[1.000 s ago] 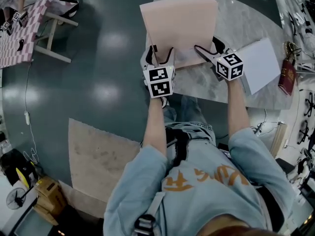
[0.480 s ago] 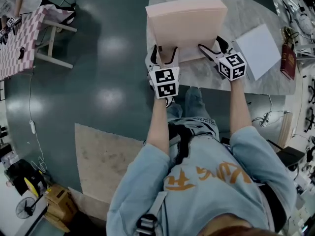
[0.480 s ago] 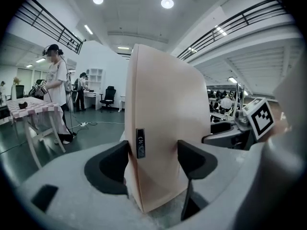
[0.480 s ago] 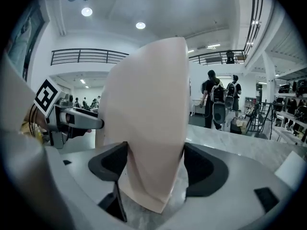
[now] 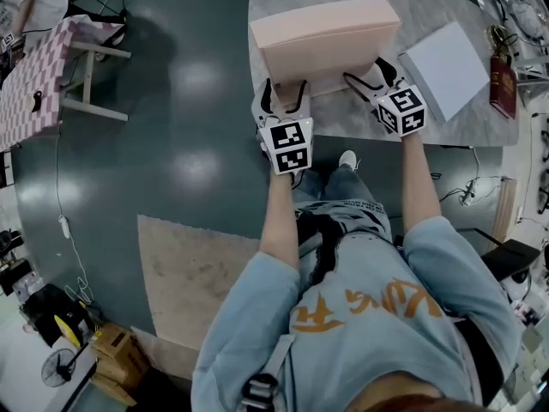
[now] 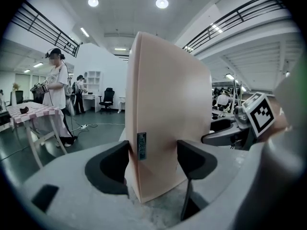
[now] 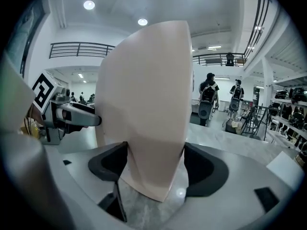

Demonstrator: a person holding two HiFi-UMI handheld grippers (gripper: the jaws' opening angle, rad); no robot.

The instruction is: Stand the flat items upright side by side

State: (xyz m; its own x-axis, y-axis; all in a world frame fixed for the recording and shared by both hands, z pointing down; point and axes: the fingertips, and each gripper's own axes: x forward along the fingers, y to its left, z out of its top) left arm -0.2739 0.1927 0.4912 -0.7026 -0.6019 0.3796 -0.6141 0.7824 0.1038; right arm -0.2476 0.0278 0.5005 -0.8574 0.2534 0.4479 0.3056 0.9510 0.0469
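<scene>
"So, what have you got hold of?"

"I've got the pink case (image 5: 326,41) stood up on its long edge at the near left corner of the desk (image 5: 360,123). My left gripper (image 5: 281,93) is clamped on its near left end, pads pressed to both faces. My right gripper (image 5: 364,75) is clamped the same way on the right end. Both grips sit low, down by the bottom edge."

"Is it bearing on the desk yet?"

"I can't tell. The bottom edge looks to be at the marble, but it may be hanging just above it."

"What worries you?"

"Mostly the tilt. From the head view the top seems to lean away from me, and nothing stands behind it. If I let go like that, I'd expect it to drop flat. It's also very near the desk's front edge, so a slip towards me could send it to the floor."

"And the release?"

"If one gripper lets go before the other, the case could swing round the one that holds. I'd free both together."

"The second piece?"

"A white flat item (image 5: 446,67) lies on the desk, well apart to the right. Bringing it in beside the case could knock the case over. A red booklet (image 5: 502,84) lies beyond it."
</scene>
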